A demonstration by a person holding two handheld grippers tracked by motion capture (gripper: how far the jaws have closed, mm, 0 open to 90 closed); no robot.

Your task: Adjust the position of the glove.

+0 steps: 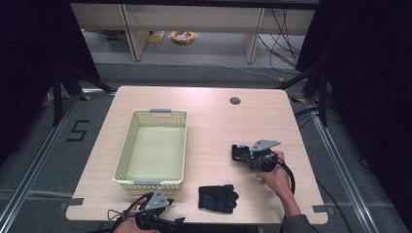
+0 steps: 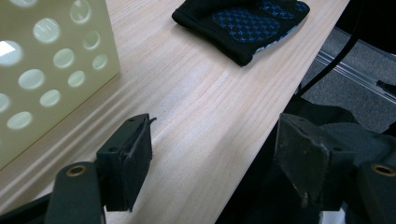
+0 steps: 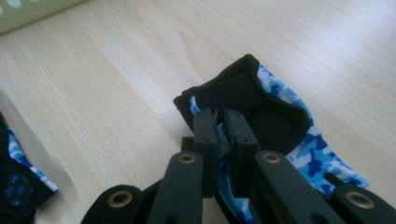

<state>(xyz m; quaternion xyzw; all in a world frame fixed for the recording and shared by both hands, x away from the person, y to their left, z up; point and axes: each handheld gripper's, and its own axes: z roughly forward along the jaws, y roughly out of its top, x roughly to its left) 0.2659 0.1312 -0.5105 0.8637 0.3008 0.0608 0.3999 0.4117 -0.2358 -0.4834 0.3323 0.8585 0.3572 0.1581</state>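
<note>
A black glove with a blue camouflage pattern (image 3: 280, 121) hangs from my right gripper (image 3: 223, 126), whose jaws are shut on its cuff edge. In the high view that glove (image 1: 239, 152) is held just above the table at the right. A second black glove with blue dots (image 1: 217, 197) lies flat near the front edge; its blue-dotted palm (image 2: 247, 23) faces up. My left gripper (image 2: 212, 140) is open at the front edge of the table, with nothing between its jaws, and it sits below the basket (image 1: 151, 150).
The cream perforated basket (image 2: 51, 60) stands on the left half of the wooden table (image 1: 209, 121). A round cable hole (image 1: 235, 101) sits near the far edge. Cables and shelving lie on the floor beyond.
</note>
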